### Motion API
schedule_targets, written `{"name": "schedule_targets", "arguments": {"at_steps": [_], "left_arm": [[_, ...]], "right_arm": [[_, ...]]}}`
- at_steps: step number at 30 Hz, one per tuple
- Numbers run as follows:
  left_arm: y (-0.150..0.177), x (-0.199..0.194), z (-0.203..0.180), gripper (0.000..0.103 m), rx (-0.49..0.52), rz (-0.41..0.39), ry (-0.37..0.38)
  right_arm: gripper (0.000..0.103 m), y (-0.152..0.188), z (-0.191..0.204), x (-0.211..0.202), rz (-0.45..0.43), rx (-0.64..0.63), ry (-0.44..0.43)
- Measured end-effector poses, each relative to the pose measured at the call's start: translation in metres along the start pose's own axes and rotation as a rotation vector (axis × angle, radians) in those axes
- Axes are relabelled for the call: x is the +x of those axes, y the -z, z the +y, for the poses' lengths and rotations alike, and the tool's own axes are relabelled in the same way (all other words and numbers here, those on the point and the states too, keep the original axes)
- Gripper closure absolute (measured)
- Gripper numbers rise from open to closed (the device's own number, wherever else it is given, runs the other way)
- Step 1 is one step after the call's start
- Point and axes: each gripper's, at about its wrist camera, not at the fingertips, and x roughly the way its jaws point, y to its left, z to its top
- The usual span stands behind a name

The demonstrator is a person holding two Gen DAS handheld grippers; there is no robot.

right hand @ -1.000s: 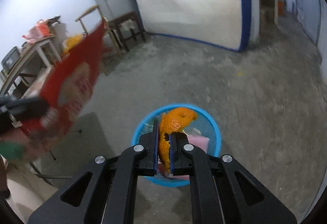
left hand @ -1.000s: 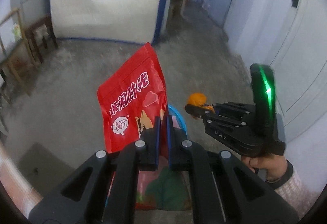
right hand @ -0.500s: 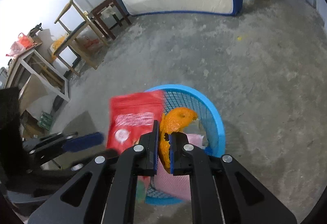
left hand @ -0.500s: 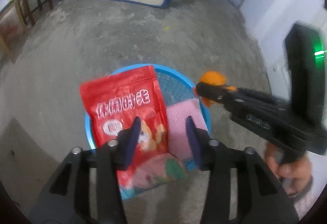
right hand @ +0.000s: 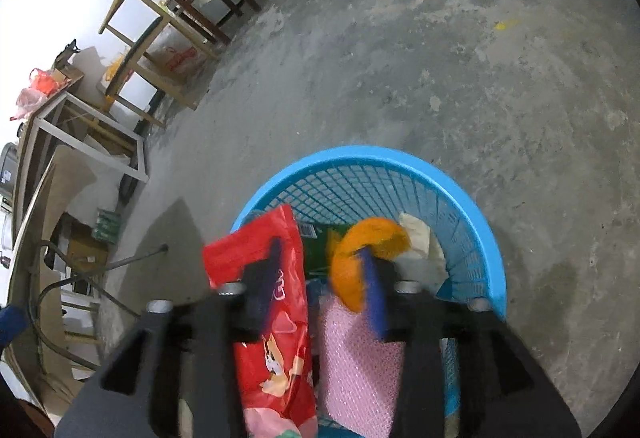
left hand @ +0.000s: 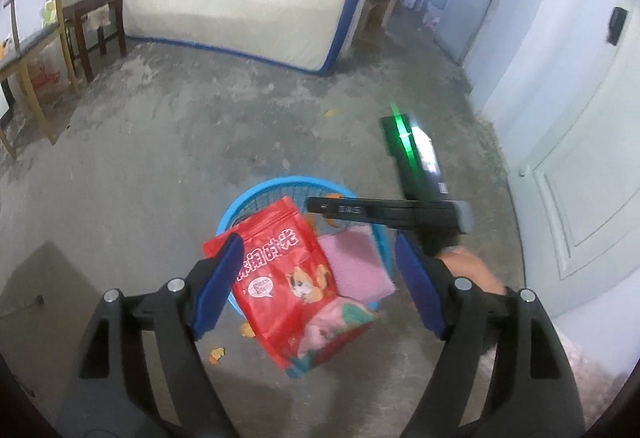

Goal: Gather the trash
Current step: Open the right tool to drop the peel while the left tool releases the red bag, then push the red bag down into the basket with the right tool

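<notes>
Left hand-held gripper (left hand: 316, 278) hangs with fingers spread wide, gripping nothing. The red snack bag (left hand: 286, 278) lies across the blue basket's (left hand: 256, 194) rim at 7 o'clock. Right hand-held gripper (right hand: 320, 286) is spread apart; the orange peel (right hand: 360, 250) touches its right finger over the basket.

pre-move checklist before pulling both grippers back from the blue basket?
1. Left gripper open, off the red snack bag: ok.
2. Red snack bag fully inside the blue basket: not ok, it leans over the near rim.
3. Right gripper open: ok, though blurred.
4. Orange peel free of the right gripper: cannot tell, it sits against one finger.
5. Peel over the basket: ok.
6. Orange scraps on the floor beside the basket: not ok, uncollected.
</notes>
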Motion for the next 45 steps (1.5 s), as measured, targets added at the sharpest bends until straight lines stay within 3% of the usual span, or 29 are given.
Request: {"name": "schedule_targets", "arguments": {"at_steps": [6,12,16,20,24,28,32,34,45], "left_arm": [[0.0,-0.06,-0.016,0.022,0.008,-0.092,0.056],[0.013,-0.111,-0.02,0.02,0.028,-0.156,0.037],[0.031,-0.143,-0.013,0.02,0.013,-0.166,0.022],[0.063,-0.165,-0.013,0.017,0.04,-0.133,-0.031],[0.098,-0.165,-0.02,0.014,0.085,-0.065,-0.072],[0.124,-0.154,-0.026,0.014,0.108,-0.012,-0.117],[0.141,-0.143,-0.031,0.014,0.184,0.019,-0.192],[0.145,-0.144,-0.029,0.014,0.192,0.018,-0.189],[0.151,-0.134,-0.003,0.014,0.12,0.061,-0.153]], "right_arm": [[0.056,-0.001,0.005,-0.031,-0.071,-0.025,-0.037],[0.056,-0.001,0.012,-0.048,-0.089,-0.027,-0.017],[0.056,0.021,0.035,-0.068,-0.103,-0.079,-0.049],[0.056,0.062,0.067,-0.073,-0.06,-0.168,-0.06],[0.067,0.098,0.094,-0.051,0.037,-0.231,-0.075],[0.08,0.098,0.094,-0.009,0.135,-0.197,-0.035],[0.09,0.084,0.074,0.038,0.232,-0.153,0.107],[0.101,0.077,0.061,0.056,0.269,-0.12,0.145],[0.102,0.042,0.034,0.099,0.289,-0.096,0.276]]}}
